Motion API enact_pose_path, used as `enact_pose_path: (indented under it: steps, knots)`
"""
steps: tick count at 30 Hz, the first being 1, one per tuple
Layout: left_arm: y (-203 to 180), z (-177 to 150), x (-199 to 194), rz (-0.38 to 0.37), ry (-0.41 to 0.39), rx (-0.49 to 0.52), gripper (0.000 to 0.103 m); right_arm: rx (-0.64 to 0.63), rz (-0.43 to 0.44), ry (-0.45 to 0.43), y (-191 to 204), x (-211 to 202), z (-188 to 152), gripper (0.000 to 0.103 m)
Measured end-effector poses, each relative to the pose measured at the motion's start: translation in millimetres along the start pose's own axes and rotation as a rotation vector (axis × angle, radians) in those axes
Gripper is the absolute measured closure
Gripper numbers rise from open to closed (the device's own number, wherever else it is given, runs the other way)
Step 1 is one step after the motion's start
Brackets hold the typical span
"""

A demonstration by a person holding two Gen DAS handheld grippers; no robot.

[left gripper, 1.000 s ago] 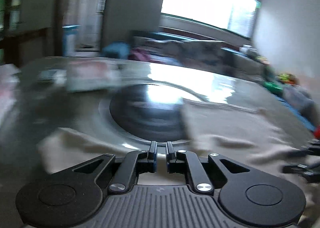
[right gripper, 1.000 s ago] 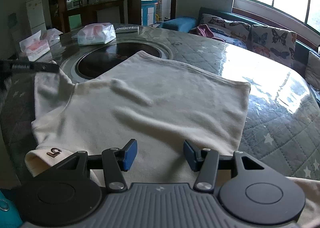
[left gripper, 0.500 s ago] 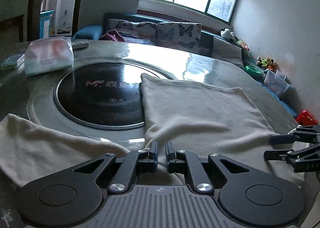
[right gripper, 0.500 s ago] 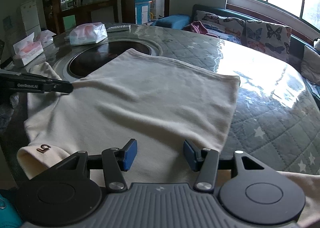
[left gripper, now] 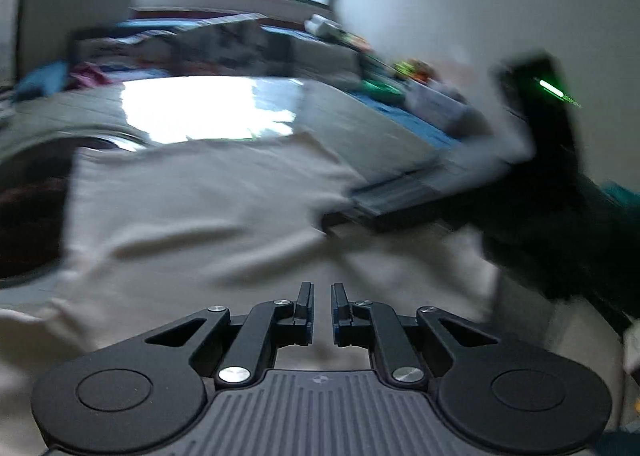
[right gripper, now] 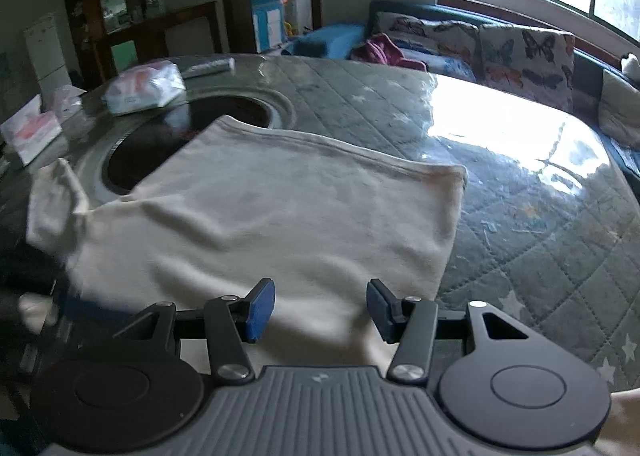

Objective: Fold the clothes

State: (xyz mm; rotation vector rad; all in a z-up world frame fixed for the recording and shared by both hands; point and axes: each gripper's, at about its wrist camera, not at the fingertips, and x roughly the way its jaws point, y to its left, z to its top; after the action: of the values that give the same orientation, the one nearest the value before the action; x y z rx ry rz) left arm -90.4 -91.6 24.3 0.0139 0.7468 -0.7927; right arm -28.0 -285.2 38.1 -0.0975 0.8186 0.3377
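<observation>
A cream shirt (right gripper: 280, 216) lies spread flat on the table, one sleeve (right gripper: 56, 196) out to its left. My right gripper (right gripper: 320, 304) hovers over the shirt's near edge, open about half way, with nothing between its blue pads. In the left wrist view, which is heavily blurred, my left gripper (left gripper: 321, 296) is shut over the shirt (left gripper: 200, 216), and I see no cloth pinched in it. The right gripper's dark fingers (left gripper: 360, 204) stretch in from the right of that view. A dark blur at the right wrist view's lower left is the left gripper (right gripper: 32, 296).
The table has a quilted grey cover (right gripper: 520, 236) under a glossy sheet and a round dark inset (right gripper: 192, 128) that the shirt partly overlaps. Tissue packs (right gripper: 144, 92) and a remote (right gripper: 208, 66) sit at the far left. A sofa with butterfly cushions (right gripper: 520, 48) stands behind.
The left gripper has swung to the right across the shirt, toward the right gripper, and its view is now blurred. The right gripper has shifted a little. Neither gripper's jaws have changed.
</observation>
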Motion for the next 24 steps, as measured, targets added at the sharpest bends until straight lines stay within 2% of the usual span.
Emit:
enact_pose_path:
  steps: [4,7,24]
  knots:
    - [-17.3,-12.5,5.8,-0.062,0.027,0.062,0.092,0.007,-0.01,-0.007,-7.1,7.5,4.8,0.051]
    - [-17.3,-13.4,5.5,-0.095,0.038,0.051,0.092,0.001,-0.022,-0.011,-11.5,14.5,11.8,0.051]
    - [-16.5,-14.8,9.5,-0.153,0.047,0.034,0.088,-0.02,-0.084,-0.015,-42.5,68.5,63.9,0.047]
